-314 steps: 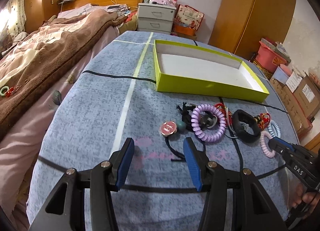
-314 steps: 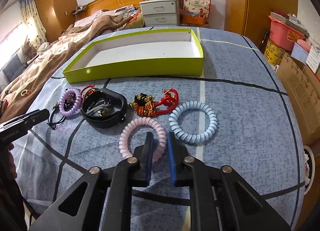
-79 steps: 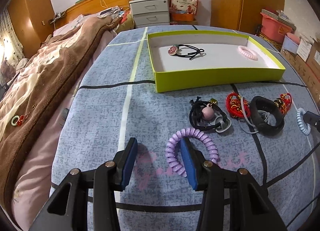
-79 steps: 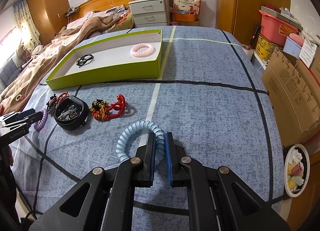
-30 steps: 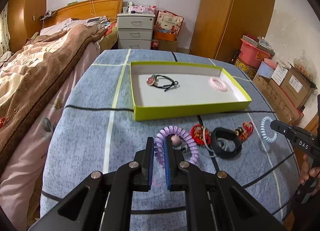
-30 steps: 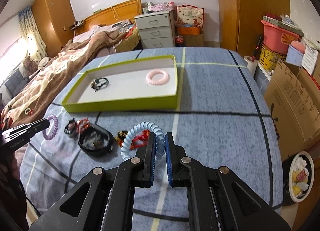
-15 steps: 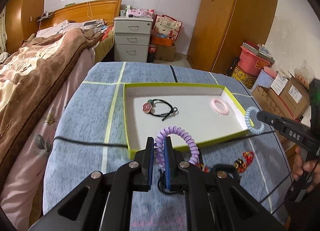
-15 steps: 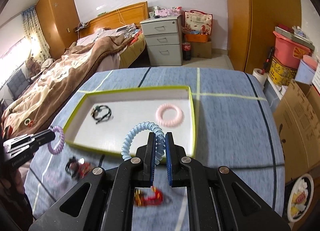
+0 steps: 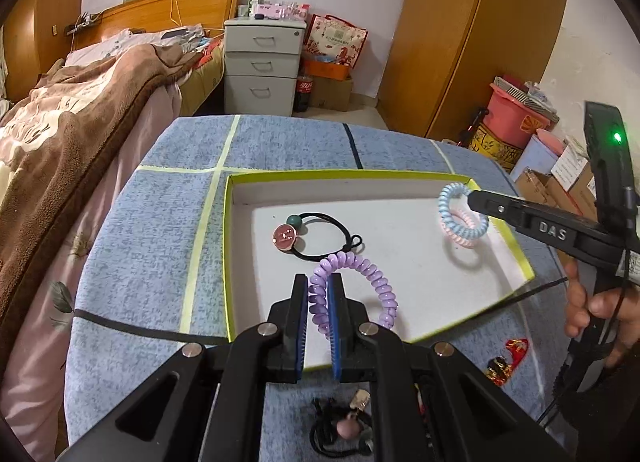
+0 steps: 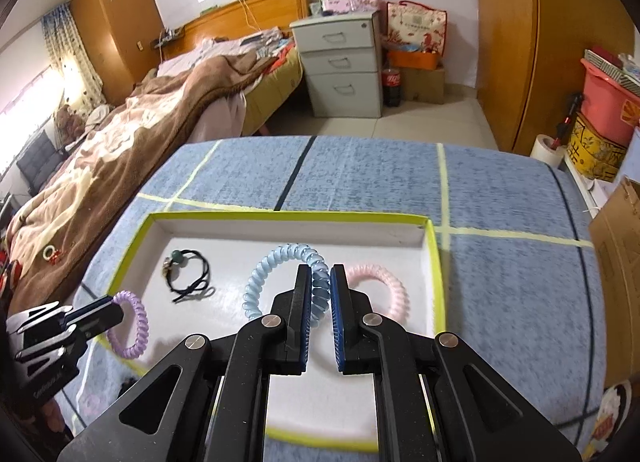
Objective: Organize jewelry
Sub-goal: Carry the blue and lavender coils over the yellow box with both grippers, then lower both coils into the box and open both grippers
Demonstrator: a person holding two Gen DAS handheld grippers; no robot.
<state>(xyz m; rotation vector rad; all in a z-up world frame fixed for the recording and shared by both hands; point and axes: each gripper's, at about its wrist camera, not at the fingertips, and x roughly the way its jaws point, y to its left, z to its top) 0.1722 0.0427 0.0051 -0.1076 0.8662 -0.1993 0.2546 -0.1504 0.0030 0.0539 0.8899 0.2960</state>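
Two clamped tools (image 9: pixel 318 302) (image 10: pixel 320 298), coil bands (image 9: pixel 360 282) (image 10: pixel 280 274)

So both our cams ride on the tools, looking forward and down along the fingers. Left one sits close over the near-left corner of the green tray (image 9: pixel 230 262); right one hangs over its right half (image 10: pixel 436 262). Both catch the tray, blue table (image 9: pixel 160 222), bed (image 10: pixel 140 122) and grey drawers (image 9: pixel 260 66).

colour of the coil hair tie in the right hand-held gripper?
Light blue coil hair tie, clearest in the right wrist view.
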